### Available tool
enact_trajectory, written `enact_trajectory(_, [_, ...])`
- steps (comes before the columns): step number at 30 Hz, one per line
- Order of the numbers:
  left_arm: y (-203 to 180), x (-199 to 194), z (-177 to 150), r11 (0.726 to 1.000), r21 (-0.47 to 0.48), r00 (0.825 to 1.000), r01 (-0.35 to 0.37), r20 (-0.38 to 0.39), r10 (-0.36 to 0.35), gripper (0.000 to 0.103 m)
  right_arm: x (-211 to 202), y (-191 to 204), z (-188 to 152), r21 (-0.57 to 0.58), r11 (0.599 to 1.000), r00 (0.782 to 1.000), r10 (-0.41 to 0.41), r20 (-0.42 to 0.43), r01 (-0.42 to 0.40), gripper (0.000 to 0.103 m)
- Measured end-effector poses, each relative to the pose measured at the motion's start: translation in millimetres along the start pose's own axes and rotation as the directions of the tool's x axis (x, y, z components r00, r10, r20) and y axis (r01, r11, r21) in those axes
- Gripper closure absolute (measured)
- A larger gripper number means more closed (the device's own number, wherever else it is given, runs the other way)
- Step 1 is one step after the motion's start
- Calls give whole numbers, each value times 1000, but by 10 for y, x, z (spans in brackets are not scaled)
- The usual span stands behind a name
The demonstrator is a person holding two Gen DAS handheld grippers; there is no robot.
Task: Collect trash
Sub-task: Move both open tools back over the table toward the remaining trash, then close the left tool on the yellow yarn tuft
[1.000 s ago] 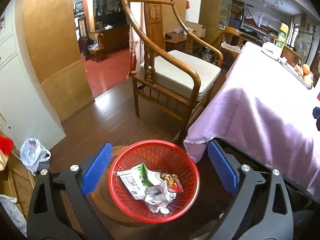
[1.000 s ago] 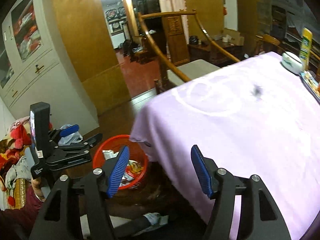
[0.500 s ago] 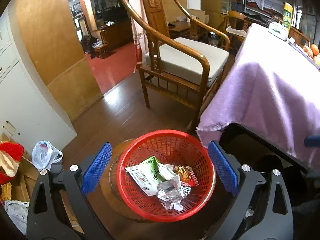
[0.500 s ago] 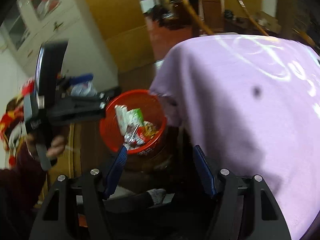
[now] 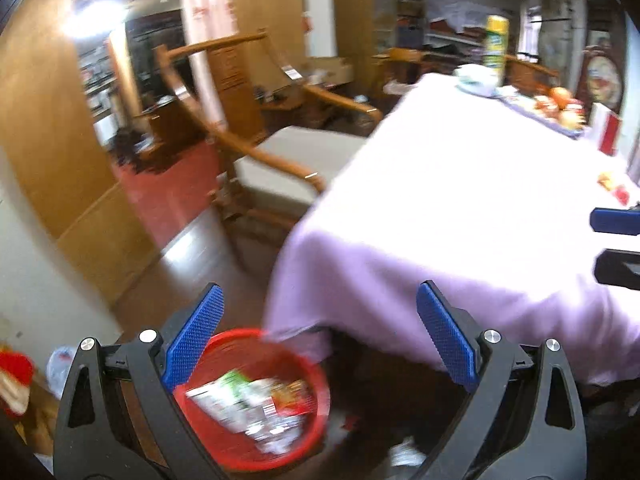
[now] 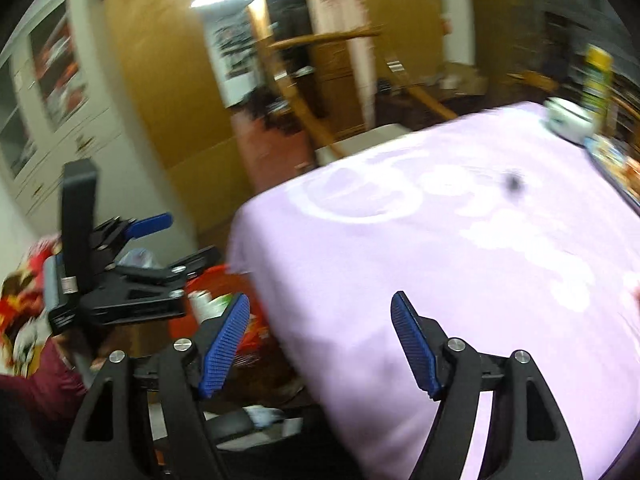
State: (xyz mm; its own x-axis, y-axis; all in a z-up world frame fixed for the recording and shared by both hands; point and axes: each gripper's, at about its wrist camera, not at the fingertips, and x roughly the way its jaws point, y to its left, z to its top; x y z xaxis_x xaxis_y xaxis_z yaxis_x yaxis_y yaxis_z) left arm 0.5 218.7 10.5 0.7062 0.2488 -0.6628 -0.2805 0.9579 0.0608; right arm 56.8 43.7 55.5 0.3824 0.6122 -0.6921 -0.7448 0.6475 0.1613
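Nearest the left wrist camera, the left hand-held gripper (image 5: 318,334) stands with its jaws wide apart and nothing between the blue pads. Low on the floor just beyond it sits the red basket (image 5: 256,400), holding crumpled wrappers and a green-and-white packet (image 5: 236,390); this is where collected trash goes, placed beside the desk corner for a short reach from the desk top. The right hand-held gripper (image 6: 320,340) is likewise empty; its jaws have just been opening, with nothing between them, and it points over the near edge of the desk (image 6: 460,240), which is covered by a lilac cloth. My judgement is that both tools are free and spread ready for another pickup on the desk.

Farther off, a small dark speck (image 6: 514,184) lies on the cloth; blur prevents telling whether it is trash. Toward the far right of the desk stand a white bowl-like item (image 5: 478,80), a yellow-green container (image 5: 496,46) and some fruit (image 5: 556,104). A wooden armchair (image 5: 280,168) with a pale cushion stands to the far left of the desk, its seat bare.
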Motion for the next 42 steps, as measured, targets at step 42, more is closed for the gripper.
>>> enact_trajectory(42, [-4599, 1689, 1515, 808, 380, 887, 451, -291, -358, 9, -1231, -3227, -1145, 575, 709, 880, -473, -42, 408, 16])
